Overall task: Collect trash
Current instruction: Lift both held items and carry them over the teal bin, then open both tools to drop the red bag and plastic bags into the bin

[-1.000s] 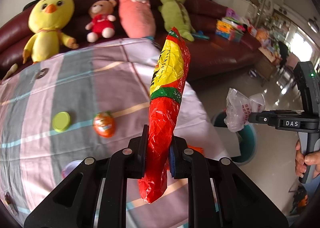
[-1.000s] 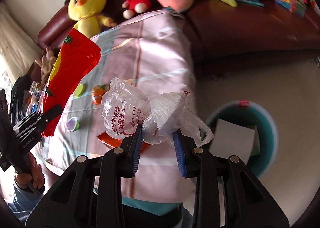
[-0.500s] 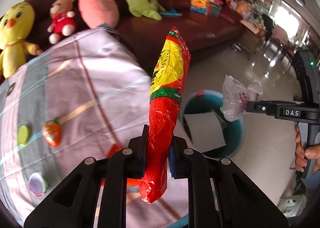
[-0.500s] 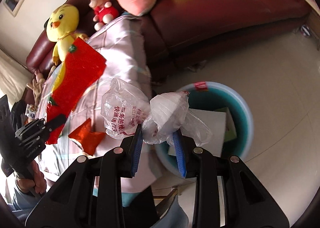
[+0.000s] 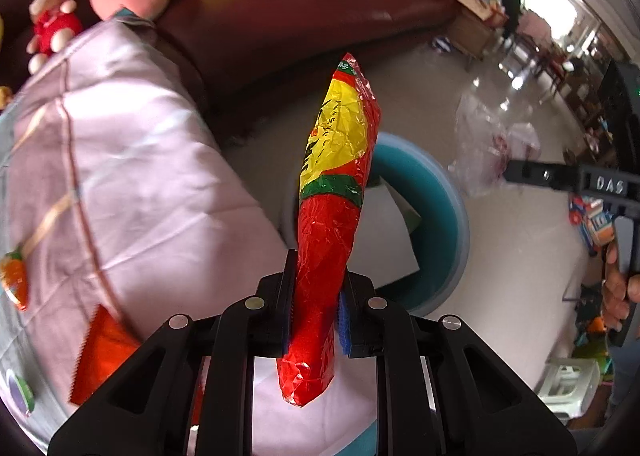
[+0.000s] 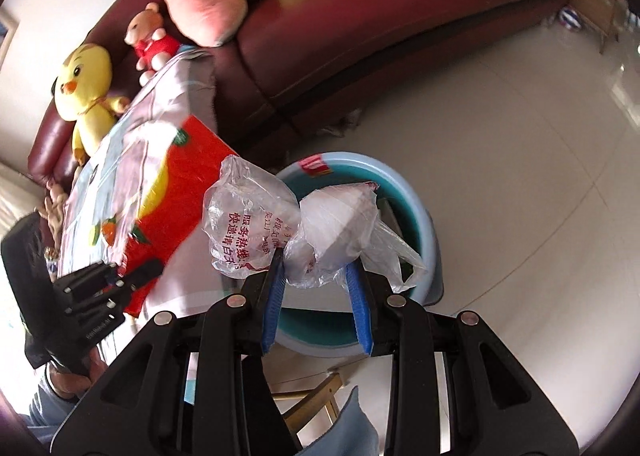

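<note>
Crinkled red-and-yellow foil, a snack wrapper (image 5: 332,224), stands pinched between the pads of the left gripper (image 5: 316,306), its long free end leaning out over the blue bin (image 6: 424,232) on the floor; clear plastic bags (image 6: 300,232) are bunched in the nip of the right gripper (image 6: 316,288) above the same bin. Both pieces are light and springy, so if let go off-centre they could catch the rim, drift and land on the tiles, and the bags might cling to a pad. Both grippers tilt steeply downward, side by side, the left nearer the cloth-covered table (image 5: 132,160), where an orange wrapper (image 5: 100,356) is not yet collected.
</note>
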Motion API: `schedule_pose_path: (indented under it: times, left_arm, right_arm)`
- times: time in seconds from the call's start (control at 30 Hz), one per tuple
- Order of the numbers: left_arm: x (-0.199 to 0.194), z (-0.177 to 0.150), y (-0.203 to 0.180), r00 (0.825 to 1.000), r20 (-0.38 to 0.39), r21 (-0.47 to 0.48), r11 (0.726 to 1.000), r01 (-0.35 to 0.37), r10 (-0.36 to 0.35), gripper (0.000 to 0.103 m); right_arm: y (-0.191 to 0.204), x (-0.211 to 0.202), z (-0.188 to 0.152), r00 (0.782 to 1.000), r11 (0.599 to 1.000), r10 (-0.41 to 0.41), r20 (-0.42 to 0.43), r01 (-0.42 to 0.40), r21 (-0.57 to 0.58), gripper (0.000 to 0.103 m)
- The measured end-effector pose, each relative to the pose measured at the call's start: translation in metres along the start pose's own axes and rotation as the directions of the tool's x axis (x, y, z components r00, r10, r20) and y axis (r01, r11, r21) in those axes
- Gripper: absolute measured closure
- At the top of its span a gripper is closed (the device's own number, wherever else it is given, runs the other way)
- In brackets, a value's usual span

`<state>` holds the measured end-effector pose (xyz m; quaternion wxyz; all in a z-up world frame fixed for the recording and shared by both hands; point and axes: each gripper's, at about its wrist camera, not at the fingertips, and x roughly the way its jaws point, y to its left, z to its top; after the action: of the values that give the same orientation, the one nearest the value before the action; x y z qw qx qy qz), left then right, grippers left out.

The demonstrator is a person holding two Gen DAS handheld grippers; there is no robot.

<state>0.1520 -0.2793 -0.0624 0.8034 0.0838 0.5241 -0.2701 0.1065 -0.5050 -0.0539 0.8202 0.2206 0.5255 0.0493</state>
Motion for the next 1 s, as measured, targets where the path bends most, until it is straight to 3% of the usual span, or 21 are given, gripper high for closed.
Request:
schedule_pose_path:
  times: [0.33, 0.4, 0.47, 0.57, 0.87, 1.0]
  left_arm:
    - [0.043, 0.01, -0.02, 0.996, -0.082, 0.05, 0.998, 0.047, -0.042, 0.083]
    - [0.05, 0.01, -0.023, 0.994, -0.1, 0.049, 0.997, 0.058, -0.053, 0.073]
    - [0.054, 0.009, -0.025, 0.993, -0.104, 0.05, 0.997, 0.059, -0.053, 0.051]
    - [0.055, 0.009, -0.023, 0.994, -0.097, 0.035, 0.998, 0.058, -0.054, 0.031]
    - [0.04, 0.007, -0.008, 0.995, -0.069, 0.004, 0.998, 0.068, -0.067, 0.021]
    - [0.031, 0.002, -0.007, 0.996, -0.057, -0.001, 0.997, 0.076, -0.076, 0.02]
  right_arm:
    - [-0.028, 0.008, 0.003, 0.999, 0.997, -0.025, -0.02, 0.027, 0.074, 0.073]
    - [-0.028, 0.01, 0.003, 0.999, 0.997, -0.025, -0.025, 0.027, 0.077, 0.073]
    - [-0.028, 0.014, 0.004, 0.999, 0.997, -0.025, -0.036, 0.028, 0.079, 0.073]
    - [-0.025, 0.021, 0.006, 0.998, 0.997, -0.025, -0.052, 0.029, 0.075, 0.073]
    - [-0.02, 0.038, 0.011, 0.996, 0.998, -0.026, -0.09, 0.031, 0.063, 0.073]
    - [-0.013, 0.052, 0.012, 0.992, 0.998, -0.014, -0.122, 0.022, 0.063, 0.057]
